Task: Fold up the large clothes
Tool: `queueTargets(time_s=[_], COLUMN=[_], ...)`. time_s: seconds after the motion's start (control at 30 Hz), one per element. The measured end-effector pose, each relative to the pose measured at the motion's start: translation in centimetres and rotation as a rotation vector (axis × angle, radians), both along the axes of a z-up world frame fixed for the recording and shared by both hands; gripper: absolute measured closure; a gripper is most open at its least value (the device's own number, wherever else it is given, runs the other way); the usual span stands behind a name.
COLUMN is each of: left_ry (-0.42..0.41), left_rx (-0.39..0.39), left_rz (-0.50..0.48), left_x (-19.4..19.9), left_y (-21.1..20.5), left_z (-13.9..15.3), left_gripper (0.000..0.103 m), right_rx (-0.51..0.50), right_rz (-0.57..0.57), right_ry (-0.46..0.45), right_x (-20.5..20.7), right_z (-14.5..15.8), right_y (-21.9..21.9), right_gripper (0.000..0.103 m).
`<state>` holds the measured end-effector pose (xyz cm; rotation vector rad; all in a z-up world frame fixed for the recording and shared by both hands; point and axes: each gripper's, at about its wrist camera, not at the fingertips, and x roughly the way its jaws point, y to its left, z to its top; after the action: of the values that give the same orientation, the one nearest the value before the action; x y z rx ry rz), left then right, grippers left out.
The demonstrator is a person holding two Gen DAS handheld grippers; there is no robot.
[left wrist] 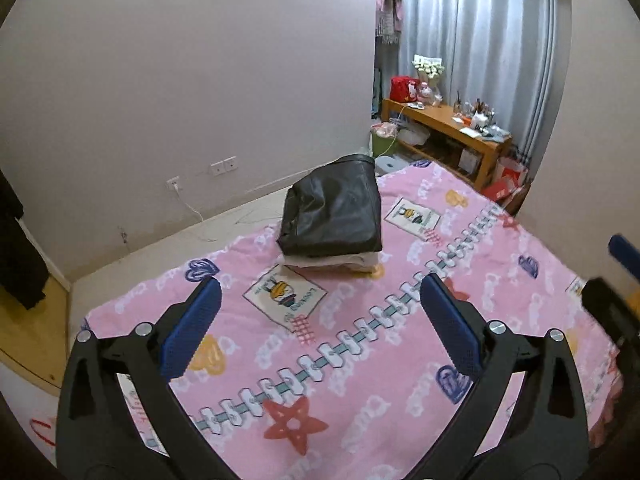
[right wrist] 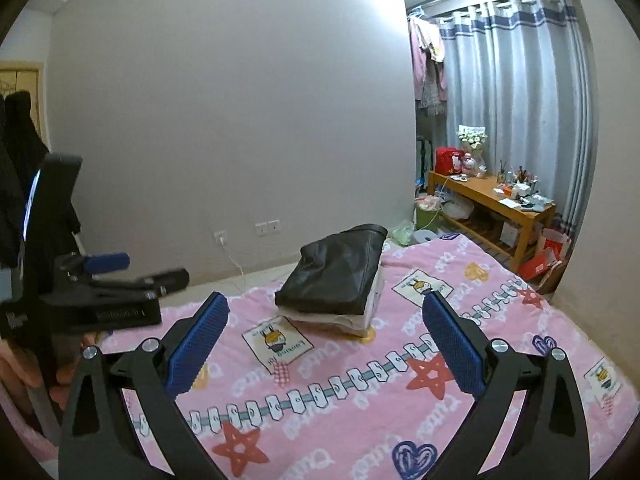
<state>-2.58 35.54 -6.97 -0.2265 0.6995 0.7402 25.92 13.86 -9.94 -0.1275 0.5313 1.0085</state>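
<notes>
A folded black leather-like garment [left wrist: 332,210] lies on top of a small stack of folded pale clothes [left wrist: 340,266] on the far part of the pink bed cover [left wrist: 360,380]. It also shows in the right wrist view [right wrist: 334,276], on the same pale stack [right wrist: 360,318]. My left gripper [left wrist: 320,312] is open and empty above the cover, short of the stack. My right gripper [right wrist: 326,332] is open and empty, also short of the stack. The left gripper appears at the left edge of the right wrist view [right wrist: 104,288].
The bed's left edge drops to a pale floor [left wrist: 180,240] by a wall with sockets [left wrist: 224,166]. A wooden bench [left wrist: 448,128] with clutter stands by the curtains [left wrist: 480,40]. Dark clothes hang at the far left [right wrist: 20,160].
</notes>
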Motion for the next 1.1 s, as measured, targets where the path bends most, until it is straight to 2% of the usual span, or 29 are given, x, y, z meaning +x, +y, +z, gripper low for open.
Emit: queueTargets(time_s=[0.07,0.27,0.5,0.63,0.77,0.9,1.1], left_ry=[0.023,0.019,0.025,0.030,0.035,0.046,0.053], left_rx=[0.006,-0.029,-0.061,-0.097,-0.100,-0.086,-0.120], left_rz=[0.000,-0.005,-0.003,0.012,0.017,0.008,0.006], left_x=[-0.5,-2.3,-3.8,-4.1,-4.1,-3.6,-3.5], left_y=[-0.1,1.3,3.6,5.2,6.0,6.5,6.8], left_z=[-0.2,-0.1,-0.6,-1.0,-1.1,-0.8,-1.1], left_gripper=[0.006,0.006,0.006,0.006,0.006,0.006,0.006], right_rx=[0.003,-0.057,-0.065,-0.095,-0.131,-0.128,-0.118], right_rz=[-0.013,-0.047,-0.133,-0.138,-0.134,-0.131,-0.139], right_ry=[-0.005,-0.048,0.009,0.027,0.048,0.069,0.102], right_x=[-0.9,-3.4,-3.7,-3.3,-2.5,-2.0,-1.3], right_z=[0.1,0.8,0.6,-0.1,-1.2,-1.3,-1.4], right_y=[0.4,3.0,4.8,5.9,6.9,7.4,7.3], right_gripper=[0.008,0.008,0.008,0.008,0.008,0.008,0.008])
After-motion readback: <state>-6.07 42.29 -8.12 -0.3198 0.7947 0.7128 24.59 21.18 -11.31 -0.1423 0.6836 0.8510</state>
